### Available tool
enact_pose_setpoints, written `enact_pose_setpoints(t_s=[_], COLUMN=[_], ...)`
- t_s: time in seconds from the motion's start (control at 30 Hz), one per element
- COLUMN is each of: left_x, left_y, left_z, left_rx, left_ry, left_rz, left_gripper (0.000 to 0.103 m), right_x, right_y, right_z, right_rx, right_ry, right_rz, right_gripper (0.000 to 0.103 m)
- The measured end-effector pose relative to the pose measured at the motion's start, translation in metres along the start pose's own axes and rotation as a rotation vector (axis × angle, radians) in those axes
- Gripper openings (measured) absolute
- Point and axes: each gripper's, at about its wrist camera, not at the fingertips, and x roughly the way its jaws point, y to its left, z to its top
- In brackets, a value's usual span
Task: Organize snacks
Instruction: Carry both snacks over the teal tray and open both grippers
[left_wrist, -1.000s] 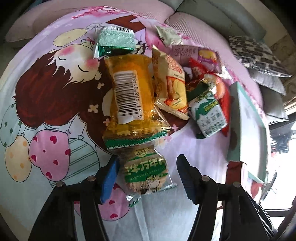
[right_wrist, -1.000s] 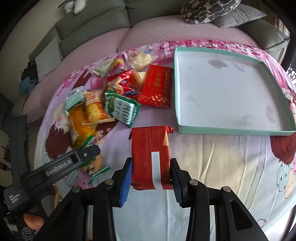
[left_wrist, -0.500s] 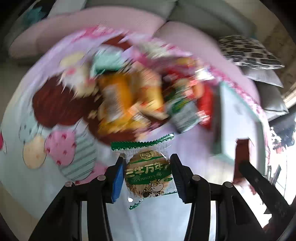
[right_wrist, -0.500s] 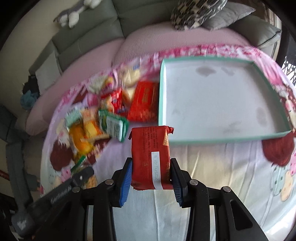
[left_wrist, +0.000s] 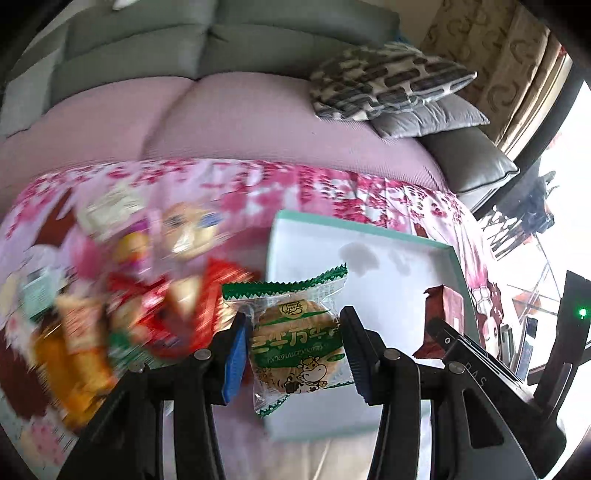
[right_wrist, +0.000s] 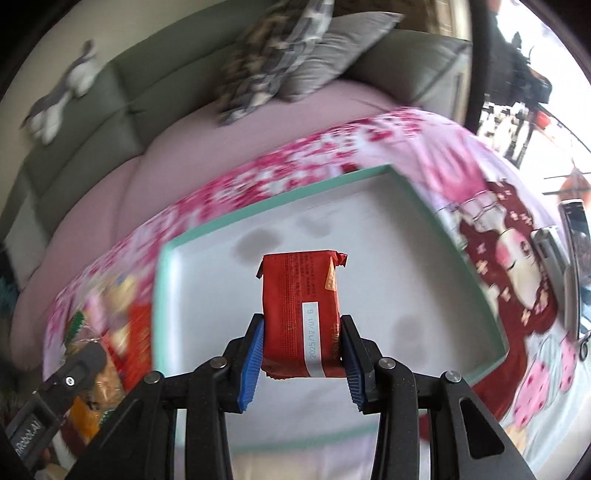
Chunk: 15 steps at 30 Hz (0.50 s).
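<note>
Snack pile (left_wrist: 122, 314) smeared by motion blur, individual packets unreadable; tray's (right_wrist: 162, 295) near edge hidden behind right gripper (right_wrist: 301, 363)

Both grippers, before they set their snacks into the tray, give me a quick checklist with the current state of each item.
1. Right gripper clamped on the red packet: ok.
2. Left gripper clamped on the green-edged biscuit packet: ok.
3. Red packet over the teal tray: ok.
4. Biscuit packet over the tray: cannot tell; it sits near the left rim.
5. Tray floor free of other snacks: ok, only stains visible.
6. Clearance between the two grippers: cannot tell.
</note>
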Motion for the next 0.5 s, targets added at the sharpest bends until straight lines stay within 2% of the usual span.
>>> enact_pose_setpoints(t_s=[0.2,0.43,0.47,0.5], left_x=[0.050,0.104,0.106,0.108], left_y=[-0.036,-0.058,-0.059,-0.060], left_z=[0.025,0.042,0.042,0.041], left_rx=[0.063,0.095,0.096,0.096], left_ry=[0.039,0.088,0.090,0.090], left_rz=[0.000,-0.005,-0.006,-0.004], left_gripper=[0.050,0.050,0.051,0.056], right_x=[0.032,0.050,0.052,0.054], right_y=[-0.031,-0.043,-0.045,-0.046], right_z=[0.025,0.035,0.035,0.035], right_rx=[0.029,0.023,0.023,0.023], right_ry=[-0.012,-0.013,-0.010,-0.007], right_rz=[-0.063,-0.079,-0.074,-0.070], right_gripper=[0.042,0.042,0.042,0.042])
